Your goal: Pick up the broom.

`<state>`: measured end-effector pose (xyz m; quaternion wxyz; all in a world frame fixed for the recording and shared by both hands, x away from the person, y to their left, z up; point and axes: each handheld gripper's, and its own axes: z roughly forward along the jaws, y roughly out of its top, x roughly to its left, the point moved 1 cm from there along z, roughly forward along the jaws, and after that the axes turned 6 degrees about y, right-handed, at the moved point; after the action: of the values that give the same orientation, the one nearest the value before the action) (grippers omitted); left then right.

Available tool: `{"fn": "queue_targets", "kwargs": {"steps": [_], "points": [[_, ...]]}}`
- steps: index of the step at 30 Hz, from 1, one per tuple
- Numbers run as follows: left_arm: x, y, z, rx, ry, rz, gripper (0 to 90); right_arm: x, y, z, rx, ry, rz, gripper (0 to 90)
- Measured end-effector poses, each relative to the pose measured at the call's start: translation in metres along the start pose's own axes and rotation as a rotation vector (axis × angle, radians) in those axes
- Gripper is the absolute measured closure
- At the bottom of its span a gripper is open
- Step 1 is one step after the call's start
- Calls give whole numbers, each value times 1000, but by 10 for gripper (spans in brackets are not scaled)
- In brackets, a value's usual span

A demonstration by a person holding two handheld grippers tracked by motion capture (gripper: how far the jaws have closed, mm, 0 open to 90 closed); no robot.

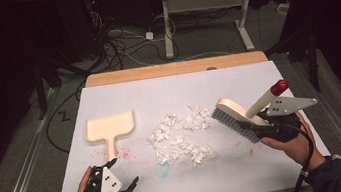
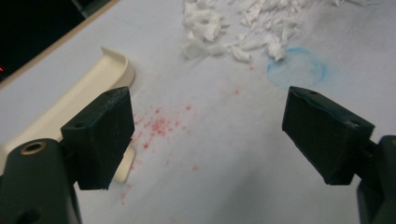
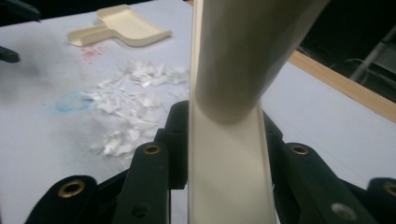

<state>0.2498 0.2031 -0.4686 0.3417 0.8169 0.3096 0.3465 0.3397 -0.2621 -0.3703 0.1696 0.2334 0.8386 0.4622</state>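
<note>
High view: my left gripper (image 1: pixel 124 172) low at near table edge, jaws spread wide, nothing between, pointing toward dustpan (image 1: pixel 110 126) handle. My right gripper (image 1: pixel 258 125) at right side, tilted, jaws clamped on brush (image 1: pixel 242 116) handle; bristles angled down toward paper scraps (image 1: pixel 180 136).

One brush: cream plastic, grey bristles, red cap on handle end. One dustpan: cream plastic, flat, lying on white table (image 1: pixel 237 79) left of scraps. One loose pile of white torn scraps mid-table. Red speckles near dustpan handle, faint blue ring beside pile.
</note>
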Motion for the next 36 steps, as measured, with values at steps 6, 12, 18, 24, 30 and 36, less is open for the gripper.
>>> {"fn": "queue_targets", "kwargs": {"steps": [6, 12, 18, 24, 30, 36], "points": [[0, -2, 2, 3, -10, -4, 158, -16, -7, 2, 29, -72, 32, 680], [-2, -2, 3, 12, -5, 8, 158, -29, -16, 4, 60, -120, 70, 680], [-2, -4, 3, 24, -8, 9, 158, -39, -20, 8, 101, -174, 94, 681], [-1, -6, 2, 26, -14, -10, 157, -45, -22, 15, 124, -196, 99, 681], [-2, -7, 3, 34, -17, -7, 157, -50, -23, 18, 130, -211, 97, 681], [-3, -7, 4, 45, -25, -1, 158, -53, -23, 21, 139, -217, 101, 681]]}}
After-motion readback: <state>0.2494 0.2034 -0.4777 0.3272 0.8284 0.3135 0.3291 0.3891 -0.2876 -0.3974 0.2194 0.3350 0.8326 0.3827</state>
